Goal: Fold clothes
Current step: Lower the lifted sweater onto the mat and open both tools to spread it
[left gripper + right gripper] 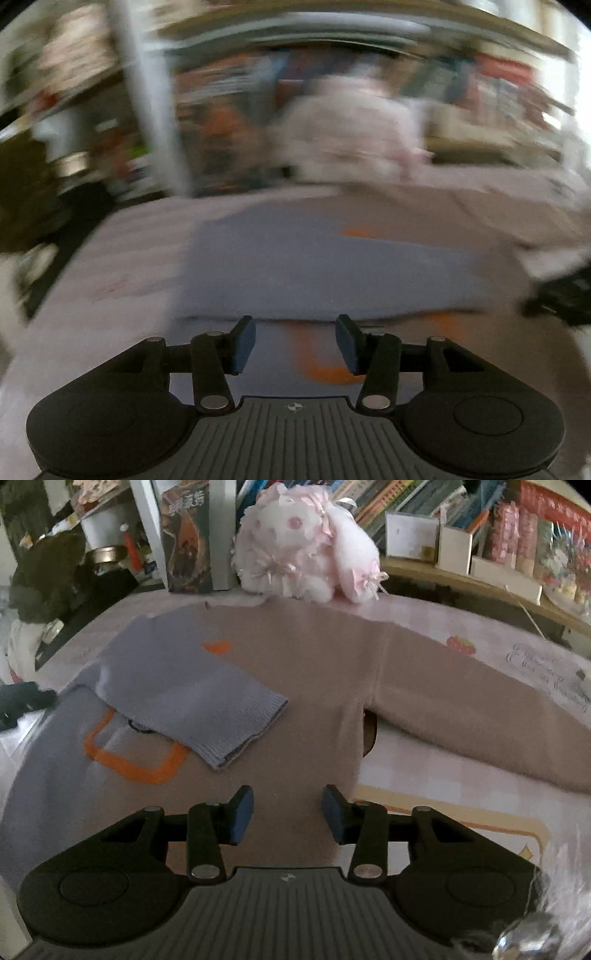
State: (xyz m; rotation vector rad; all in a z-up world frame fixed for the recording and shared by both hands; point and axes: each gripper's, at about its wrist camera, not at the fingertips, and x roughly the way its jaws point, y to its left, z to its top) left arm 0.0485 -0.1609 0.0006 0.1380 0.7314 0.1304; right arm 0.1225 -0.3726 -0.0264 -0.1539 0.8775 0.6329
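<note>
A two-tone sweater lies flat on the table, tan on its right half and lavender-blue on its left, with an orange outline. Its blue left sleeve is folded across the body. Its tan right sleeve stretches out to the right. My right gripper is open and empty, just above the tan hem. My left gripper is open and empty over the blue part of the sweater; that view is blurred by motion. The other gripper shows at the right edge.
A pink and white plush rabbit sits at the table's far edge, right behind the sweater's collar. Shelves of books and boxes stand behind it. A pink patterned cloth covers the table. A white post stands at the back left.
</note>
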